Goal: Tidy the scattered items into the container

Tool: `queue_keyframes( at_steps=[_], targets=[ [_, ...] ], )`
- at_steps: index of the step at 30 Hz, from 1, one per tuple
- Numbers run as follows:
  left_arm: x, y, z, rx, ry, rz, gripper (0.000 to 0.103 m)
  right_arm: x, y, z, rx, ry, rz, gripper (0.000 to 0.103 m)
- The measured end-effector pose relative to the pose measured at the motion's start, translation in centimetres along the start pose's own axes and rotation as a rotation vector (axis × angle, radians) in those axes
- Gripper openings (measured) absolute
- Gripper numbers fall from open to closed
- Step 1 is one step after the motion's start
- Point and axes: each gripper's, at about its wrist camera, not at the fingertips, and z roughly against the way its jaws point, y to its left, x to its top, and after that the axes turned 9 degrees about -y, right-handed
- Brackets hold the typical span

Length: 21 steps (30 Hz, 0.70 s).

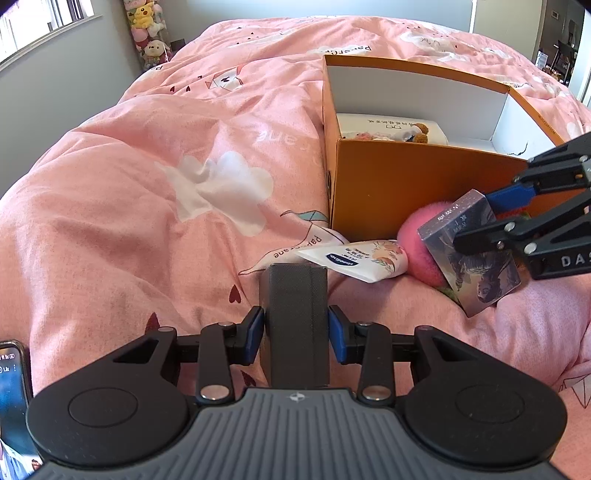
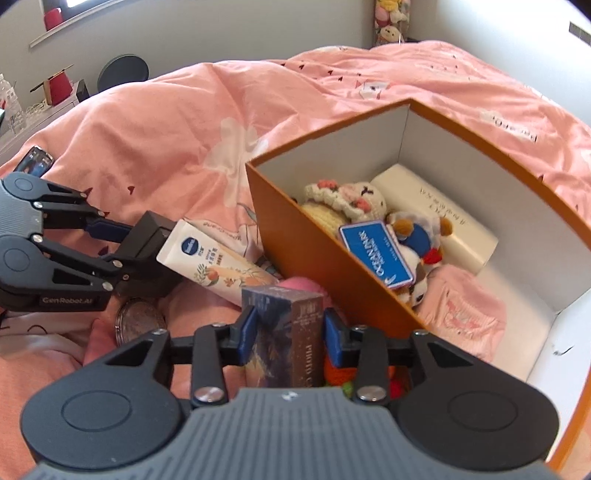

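An orange box (image 1: 399, 192) with white inner walls (image 2: 332, 155) sits on the pink bed. It holds crochet dolls (image 2: 351, 201), a blue card (image 2: 375, 253), a white pack and a pink cloth. My left gripper (image 1: 296, 328) is shut on a dark grey block (image 1: 297, 325) just above the duvet; it also shows in the right wrist view (image 2: 122, 236). My right gripper (image 2: 290, 332) is shut on a printed photo card box (image 2: 284, 332), seen in the left wrist view (image 1: 469, 254) beside the orange box. A white hand-cream tube (image 1: 354, 260) and a pink fluffy ball (image 1: 421, 251) lie by the box.
A phone (image 2: 35, 162) lies on the duvet at the left. A round silver tin (image 2: 138, 319) sits below the left gripper. Small knitted items (image 2: 338, 373) lie under my right gripper. Plush toys (image 1: 147, 29) stand in the far corner.
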Motion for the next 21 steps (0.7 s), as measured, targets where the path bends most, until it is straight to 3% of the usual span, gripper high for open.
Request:
queue_keyframes(
  at_steps=[3, 11, 21],
  targets=[
    [0.0, 0.0, 0.0, -0.001, 0.0, 0.0, 0.043, -0.3, 0.5, 0.4, -0.004, 0.003, 0.016, 0.042],
    [0.2, 0.1, 1.0, 0.014, -0.035, 0.008, 0.039, -0.3, 1.1, 2.5, 0.014, -0.021, 0.037, 0.026],
    [1.9, -0.1, 3.8, 0.036, -0.121, -0.003, 0.039, 0.4, 0.2, 5.9, 0.024, -0.093, -0.024, 0.025]
  ],
)
